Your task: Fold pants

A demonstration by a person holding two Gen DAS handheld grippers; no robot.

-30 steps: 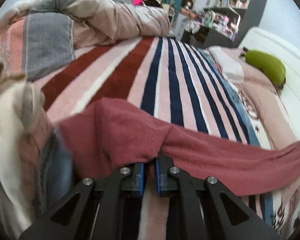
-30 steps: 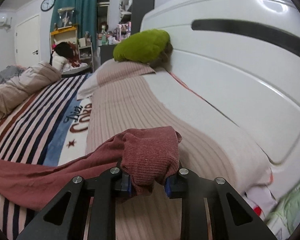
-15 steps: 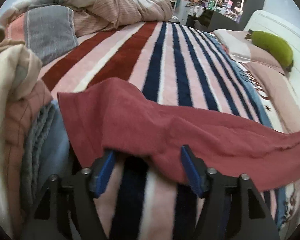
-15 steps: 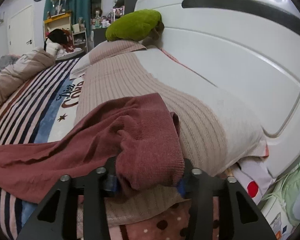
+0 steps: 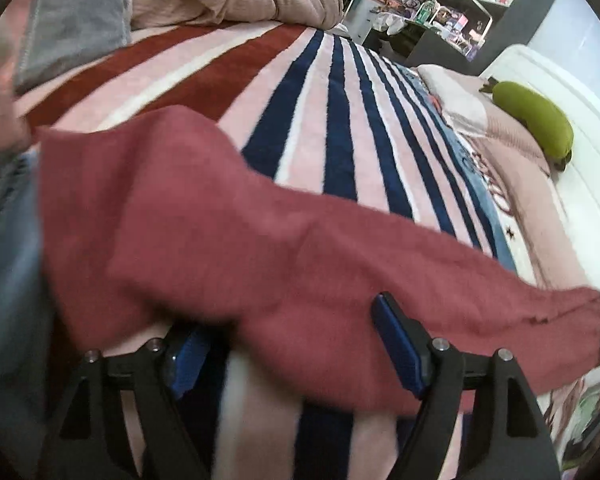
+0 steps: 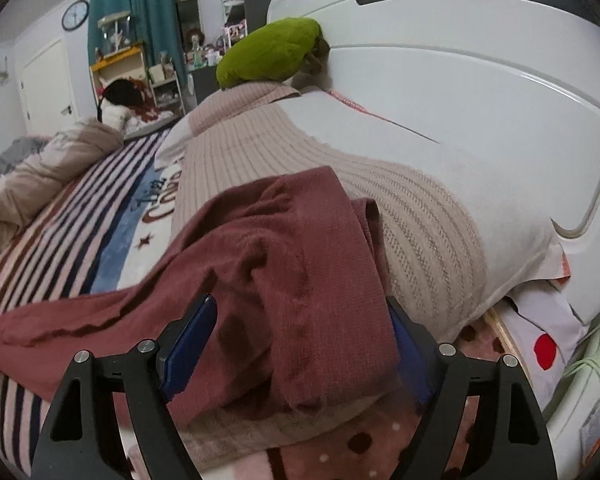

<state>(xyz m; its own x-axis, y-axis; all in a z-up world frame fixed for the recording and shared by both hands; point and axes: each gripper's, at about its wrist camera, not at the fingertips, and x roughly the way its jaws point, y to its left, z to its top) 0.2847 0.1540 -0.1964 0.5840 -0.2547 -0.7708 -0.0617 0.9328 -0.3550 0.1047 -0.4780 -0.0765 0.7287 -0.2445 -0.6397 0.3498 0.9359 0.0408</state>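
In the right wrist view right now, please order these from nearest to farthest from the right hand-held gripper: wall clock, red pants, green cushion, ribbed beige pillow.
1. red pants, lying loose between the open jaws of the right hand-held gripper
2. ribbed beige pillow, just behind, under the pants
3. green cushion, against the white headboard
4. wall clock, far left wall

Striped blanket (image 5: 340, 128) beyond pants (image 5: 228, 240) open; pillow (image 6: 400, 208), headboard (image 6: 480, 92) block right.

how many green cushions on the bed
1: the green cushion lies atop the pillows against the headboard. Others may be hidden.
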